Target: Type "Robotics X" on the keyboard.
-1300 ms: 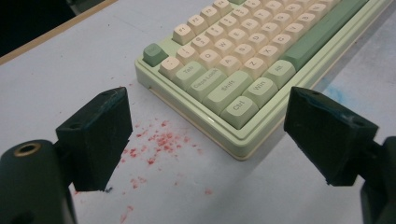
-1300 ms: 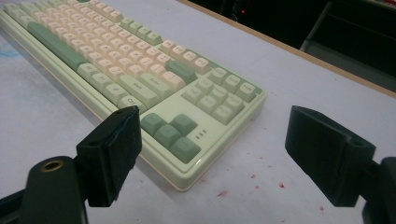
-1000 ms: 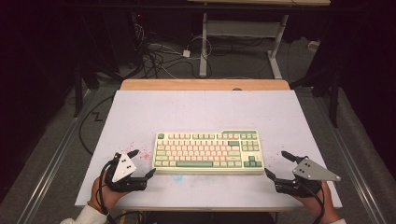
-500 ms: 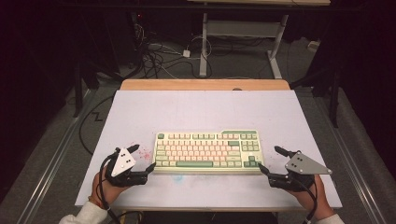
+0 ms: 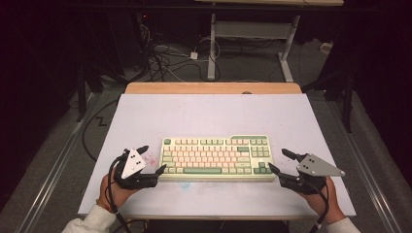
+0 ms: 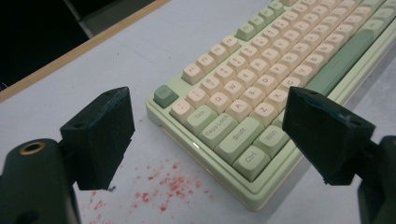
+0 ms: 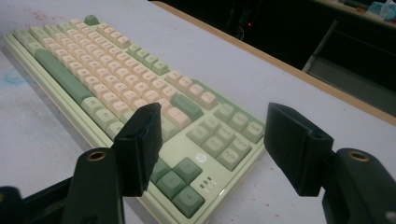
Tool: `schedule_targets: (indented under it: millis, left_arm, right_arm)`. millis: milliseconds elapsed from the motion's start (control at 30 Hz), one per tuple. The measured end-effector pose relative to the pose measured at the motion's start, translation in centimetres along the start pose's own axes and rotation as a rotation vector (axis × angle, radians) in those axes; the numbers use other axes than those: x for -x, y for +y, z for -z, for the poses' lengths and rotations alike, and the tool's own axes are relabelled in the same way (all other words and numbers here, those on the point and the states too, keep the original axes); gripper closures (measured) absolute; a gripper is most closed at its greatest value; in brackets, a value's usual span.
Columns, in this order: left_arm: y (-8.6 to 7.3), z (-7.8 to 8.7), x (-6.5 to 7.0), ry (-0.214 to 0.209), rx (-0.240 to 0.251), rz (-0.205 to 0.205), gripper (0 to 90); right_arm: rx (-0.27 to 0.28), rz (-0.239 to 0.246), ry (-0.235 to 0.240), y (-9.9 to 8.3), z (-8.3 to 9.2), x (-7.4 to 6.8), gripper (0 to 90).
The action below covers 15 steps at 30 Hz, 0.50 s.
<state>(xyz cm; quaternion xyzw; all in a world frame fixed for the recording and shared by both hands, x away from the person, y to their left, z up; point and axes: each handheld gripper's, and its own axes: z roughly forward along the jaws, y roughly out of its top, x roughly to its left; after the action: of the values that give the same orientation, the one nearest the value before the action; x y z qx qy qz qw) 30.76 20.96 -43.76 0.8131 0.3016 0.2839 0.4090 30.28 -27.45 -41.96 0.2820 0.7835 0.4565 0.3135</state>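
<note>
A green and cream keyboard (image 5: 216,158) lies flat near the front of the white table top (image 5: 209,111). At the keyboard's left end, my left gripper (image 5: 153,158) stands open. In the left gripper view the near left corner of the keyboard (image 6: 243,140) sits between the jaws of the left gripper (image 6: 210,135), and I see no pad pressing it. At the right end is my right gripper (image 5: 277,159), whose jaws have just been closing. The keyboard's right end (image 7: 210,140) lies between the jaws of the right gripper (image 7: 217,149), which still stand apart.
Red speckles (image 6: 163,186) stain the table by the keyboard's left corner. A wooden strip (image 5: 214,88) runs along the table's far edge. Beyond it are loose cables (image 5: 165,58) on the floor and the legs of another desk (image 5: 252,29). Open table surface lies behind the keyboard.
Both grippers have edged inward and slightly forward toward the keyboard's ends. The right gripper's jaws stand narrower than before, now around the keyboard's right end.
</note>
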Motion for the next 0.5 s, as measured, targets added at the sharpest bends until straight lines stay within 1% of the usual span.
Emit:
schedule_targets:
  millis: [33, 100, 233, 267, 367, 400, 467, 500]
  left_arm:
    - [0.1, -0.1, 0.0, -0.002, 0.0, -0.003, 16.2]
    - [0.2, -0.2, 0.0, 0.0, 0.001, -0.004, 16.2]
    - [0.6, -0.4, 0.1, -0.008, 0.003, -0.01, 16.2]
    - [0.7, -0.5, 0.2, -0.008, 0.002, -0.011, 16.2]
    - [0.9, -0.7, 0.2, -0.011, 0.003, -0.017, 16.2]
    - [1.0, -0.7, 0.3, -0.013, 0.007, -0.013, 16.2]
    - [1.2, -0.8, 0.3, -0.014, 0.008, -0.019, 16.2]
    - [1.2, -0.9, 0.4, -0.014, 0.008, -0.019, 16.2]
  right_arm:
    - [0.0, 0.003, -0.006, 0.1, 0.0, 0.0, 38.1]
    - [0.0, 0.004, 0.006, 0.2, -0.1, 0.0, 41.1]
    - [-0.003, 0.01, 0.008, 0.3, -0.3, 0.0, 44.1]
    - [-0.005, 0.012, 0.01, 0.4, -0.4, -0.1, 49.6]
    - [-0.007, 0.019, 0.014, 0.5, -0.5, -0.1, 51.8]
    - [-0.006, 0.021, 0.016, 0.6, -0.5, -0.1, 55.7]
    - [-0.009, 0.026, 0.025, 0.8, -0.7, -0.2, 62.1]
    - [-0.009, 0.026, 0.025, 0.8, -0.7, -0.2, 62.1]
